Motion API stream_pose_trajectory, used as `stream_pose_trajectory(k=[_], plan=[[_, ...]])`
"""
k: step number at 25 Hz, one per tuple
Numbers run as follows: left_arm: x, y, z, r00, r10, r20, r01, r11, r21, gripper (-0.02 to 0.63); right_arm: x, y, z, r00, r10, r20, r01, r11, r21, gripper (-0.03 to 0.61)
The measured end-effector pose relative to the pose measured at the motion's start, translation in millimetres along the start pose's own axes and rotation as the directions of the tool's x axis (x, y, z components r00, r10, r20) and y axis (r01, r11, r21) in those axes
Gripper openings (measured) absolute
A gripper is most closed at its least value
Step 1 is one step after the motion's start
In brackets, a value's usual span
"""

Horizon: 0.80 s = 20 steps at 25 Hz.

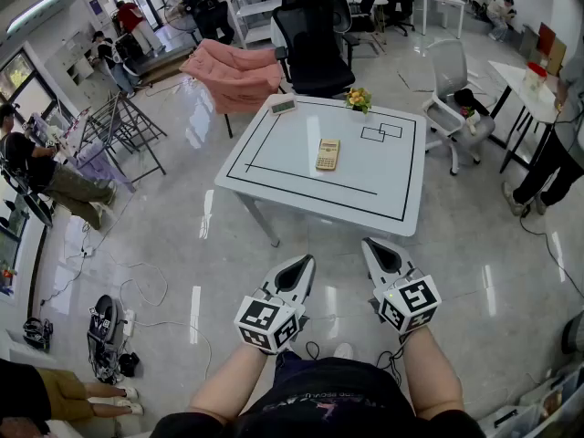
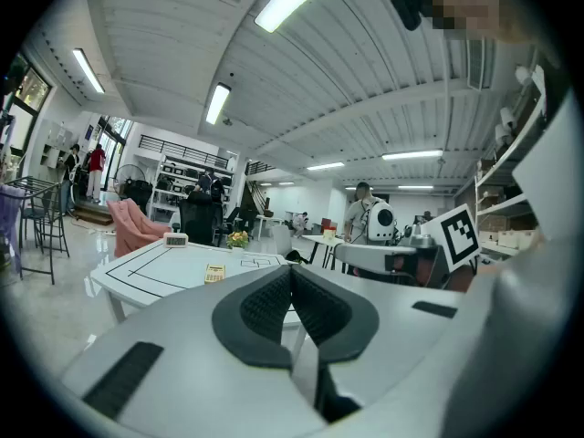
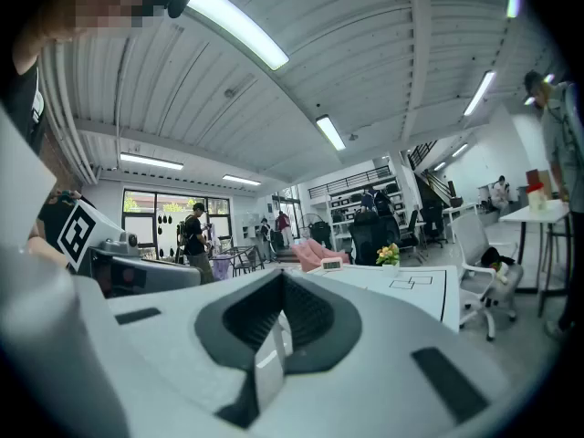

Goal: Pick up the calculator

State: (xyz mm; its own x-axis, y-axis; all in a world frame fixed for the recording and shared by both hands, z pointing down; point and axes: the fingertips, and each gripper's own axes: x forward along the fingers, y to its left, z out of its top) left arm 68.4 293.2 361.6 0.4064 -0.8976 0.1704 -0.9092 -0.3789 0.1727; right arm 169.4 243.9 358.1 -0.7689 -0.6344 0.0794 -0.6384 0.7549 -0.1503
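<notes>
A yellow calculator (image 1: 328, 154) lies flat near the middle of the white table (image 1: 274, 162), and it shows small in the left gripper view as the calculator (image 2: 214, 273). My left gripper (image 1: 304, 265) is shut and empty, held over the floor well short of the table's near edge. My right gripper (image 1: 375, 247) is also shut with nothing in it, beside the left one and a little closer to the table. Both point roughly toward the table. In the right gripper view the calculator is hidden behind the jaws; the table (image 3: 420, 292) shows there.
A small digital clock (image 1: 284, 106) and a pot of yellow flowers (image 1: 358, 99) stand at the table's far edge. Black office chairs (image 1: 315, 48), a pink armchair (image 1: 233, 73) and a white chair (image 1: 453, 99) ring the table. Cables (image 1: 137, 281) lie on the floor at left.
</notes>
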Motion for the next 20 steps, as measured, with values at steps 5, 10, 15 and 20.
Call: stream_pose_trajectory(k=[5,10,15,20], plan=[[-1,-2,6,1.0,0.008,0.007,-0.008,1.0,-0.002,0.003,-2,0,5,1.0,0.002,0.005,-0.002,1.0,0.004,-0.003],[-1,-4,10,1.0,0.025,0.012,-0.025,1.0,0.001,0.003,-4,-2,9,1.0,0.011,0.014,-0.012,1.0,0.014,-0.003],[2,4,13,0.999,0.034,0.008,-0.034,0.999,0.011,0.106,2,-1,13,0.999,0.01,0.031,-0.009,1.0,-0.005,-0.003],[17,25,15,1.0,0.022,0.006,-0.022,1.0,0.022,0.311,23,-7,11,0.998,0.043,0.037,-0.044,0.999,0.026,0.176]])
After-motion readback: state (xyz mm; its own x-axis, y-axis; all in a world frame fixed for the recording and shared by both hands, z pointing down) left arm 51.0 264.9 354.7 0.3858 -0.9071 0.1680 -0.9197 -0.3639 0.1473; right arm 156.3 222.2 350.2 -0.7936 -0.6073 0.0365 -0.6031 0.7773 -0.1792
